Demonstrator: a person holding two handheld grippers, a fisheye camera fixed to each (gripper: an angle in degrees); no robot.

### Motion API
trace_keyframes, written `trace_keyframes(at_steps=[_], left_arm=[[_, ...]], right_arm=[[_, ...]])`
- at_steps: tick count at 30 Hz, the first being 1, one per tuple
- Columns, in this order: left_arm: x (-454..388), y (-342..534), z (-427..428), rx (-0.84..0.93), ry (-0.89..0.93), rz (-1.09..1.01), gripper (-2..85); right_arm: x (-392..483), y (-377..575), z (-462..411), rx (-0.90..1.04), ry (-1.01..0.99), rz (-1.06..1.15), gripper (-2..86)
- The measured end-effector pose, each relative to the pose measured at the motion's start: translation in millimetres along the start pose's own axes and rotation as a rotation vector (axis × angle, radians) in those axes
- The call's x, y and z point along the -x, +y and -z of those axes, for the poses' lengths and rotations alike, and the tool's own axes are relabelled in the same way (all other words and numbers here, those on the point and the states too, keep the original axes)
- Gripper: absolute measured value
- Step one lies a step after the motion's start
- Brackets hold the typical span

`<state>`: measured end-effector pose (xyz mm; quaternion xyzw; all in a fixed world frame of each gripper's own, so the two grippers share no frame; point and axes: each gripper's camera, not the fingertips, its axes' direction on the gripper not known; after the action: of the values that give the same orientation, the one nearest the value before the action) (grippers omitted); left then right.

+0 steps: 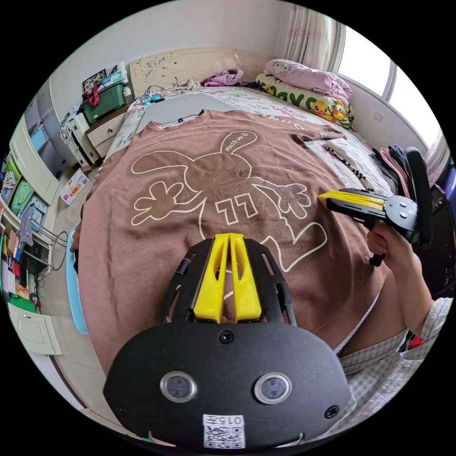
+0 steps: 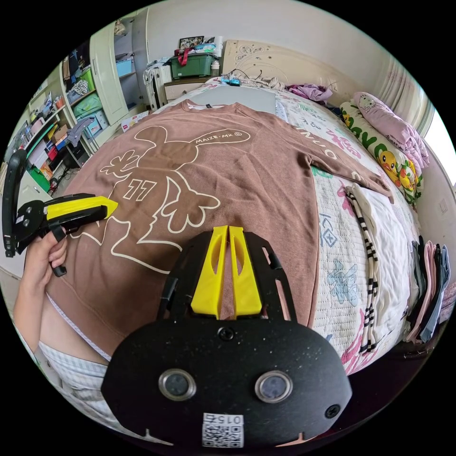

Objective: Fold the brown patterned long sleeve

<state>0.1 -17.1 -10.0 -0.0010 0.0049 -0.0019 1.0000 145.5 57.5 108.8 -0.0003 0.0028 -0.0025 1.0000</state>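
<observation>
Presently: brown patterned long sleeve (image 1: 199, 156) spread flat on bed (image 2: 351, 247), ahead of both grippers. Left gripper (image 1: 230, 237) jaws together, holding nothing. Right gripper (image 2: 228, 231) likewise closed and empty. Garment's near hem hidden behind gripper bodies; one sleeve drops out of sight over the bed edge.

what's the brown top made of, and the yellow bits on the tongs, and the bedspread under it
Brown top: looks like soft matte knit, likely cotton jersey or fleece, with a ribbed hem and a flat cream printed outline. Yellow jaws of the right tongs: smooth, rigid, probably moulded or printed plastic on a black frame. Bedspread: quilted fabric, shown by its stitched grid texture, with a printed pattern.
</observation>
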Motion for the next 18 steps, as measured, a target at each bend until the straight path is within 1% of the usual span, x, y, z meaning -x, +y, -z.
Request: trace_keyframes(at_steps=[18], left_arm=[[-0.4,-0.8,1.3,0.0,0.003,0.001,-0.6]], right_arm=[[-7.3,2.4,1.3,0.0,-0.001,0.001,-0.2]])
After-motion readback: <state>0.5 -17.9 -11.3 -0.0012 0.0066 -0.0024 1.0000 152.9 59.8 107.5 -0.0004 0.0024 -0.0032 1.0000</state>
